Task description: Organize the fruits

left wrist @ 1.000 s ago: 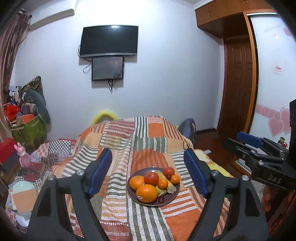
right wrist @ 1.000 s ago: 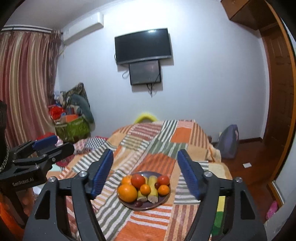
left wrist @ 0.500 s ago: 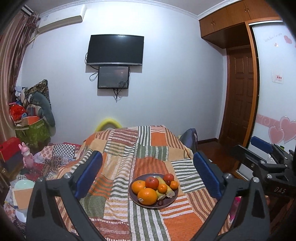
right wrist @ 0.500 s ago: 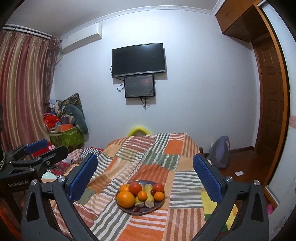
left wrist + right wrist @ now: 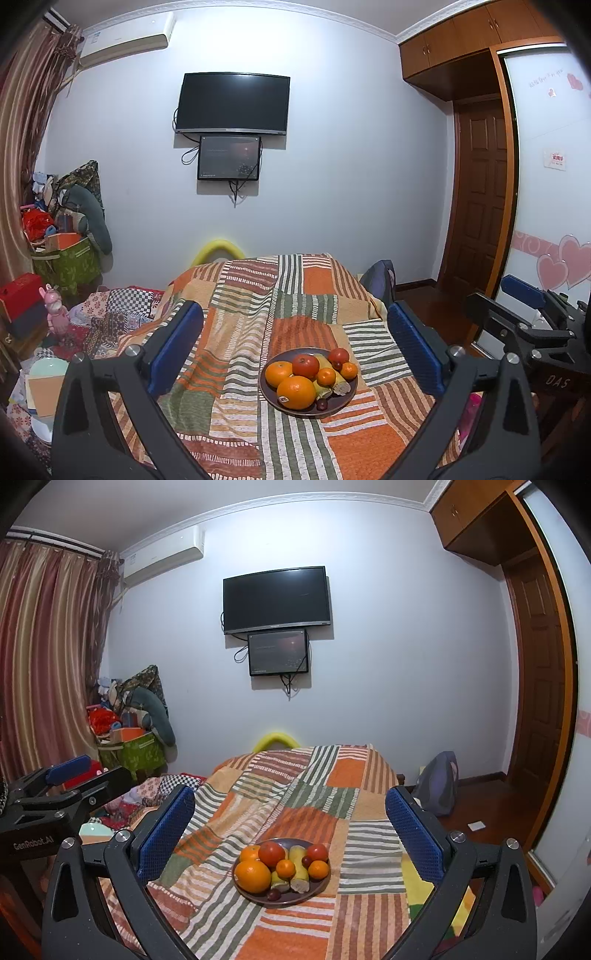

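A dark plate (image 5: 273,400) (image 5: 295,899) of fruit sits on a striped patchwork blanket (image 5: 295,295) (image 5: 332,775) on a bed. It holds a large orange (image 5: 296,392) (image 5: 253,876), smaller oranges, red fruits (image 5: 306,365) (image 5: 271,853), bananas (image 5: 298,867) and small dark fruits. My left gripper (image 5: 295,347) is open and empty, above and short of the plate. My right gripper (image 5: 290,827) is open and empty too, likewise held back from the plate. The right gripper shows at the right edge of the left wrist view (image 5: 524,314); the left gripper shows at the left of the right wrist view (image 5: 70,779).
A wall with a TV (image 5: 232,103) and a smaller screen (image 5: 229,158) lies beyond the bed. Piled bags and clothes (image 5: 66,236) stand at the left, a wooden door (image 5: 480,199) and wardrobe at the right, and a bag (image 5: 439,786) on the floor.
Both grippers have opened wider and both views have pulled back and up a little from the plate. The fruit has not moved.
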The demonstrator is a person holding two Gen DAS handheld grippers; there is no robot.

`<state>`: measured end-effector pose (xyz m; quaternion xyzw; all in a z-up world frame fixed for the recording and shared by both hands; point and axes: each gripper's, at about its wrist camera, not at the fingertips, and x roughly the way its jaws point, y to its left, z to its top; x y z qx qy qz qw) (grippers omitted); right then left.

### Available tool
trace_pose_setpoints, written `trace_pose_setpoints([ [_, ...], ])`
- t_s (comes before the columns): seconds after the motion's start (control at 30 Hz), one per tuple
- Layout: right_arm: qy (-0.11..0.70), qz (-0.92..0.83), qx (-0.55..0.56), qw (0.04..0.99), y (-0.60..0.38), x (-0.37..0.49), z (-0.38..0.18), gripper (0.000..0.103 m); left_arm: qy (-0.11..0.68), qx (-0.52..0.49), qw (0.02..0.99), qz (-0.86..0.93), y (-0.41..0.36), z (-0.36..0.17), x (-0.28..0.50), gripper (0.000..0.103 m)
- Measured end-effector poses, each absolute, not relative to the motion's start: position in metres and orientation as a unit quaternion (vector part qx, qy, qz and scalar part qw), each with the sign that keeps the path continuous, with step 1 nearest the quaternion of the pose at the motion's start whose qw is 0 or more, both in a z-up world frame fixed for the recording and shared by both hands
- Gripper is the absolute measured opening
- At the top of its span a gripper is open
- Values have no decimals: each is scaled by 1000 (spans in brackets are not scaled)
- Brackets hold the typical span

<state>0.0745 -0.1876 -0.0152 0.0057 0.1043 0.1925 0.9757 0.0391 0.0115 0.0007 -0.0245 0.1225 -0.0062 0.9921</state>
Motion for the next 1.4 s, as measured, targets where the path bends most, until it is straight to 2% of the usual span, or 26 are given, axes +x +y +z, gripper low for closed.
trace_pose_setpoints([
  [1.4,106,189,9,976,-192,72,-11,103,120,-19,993,-5,5,4,39,103],
])
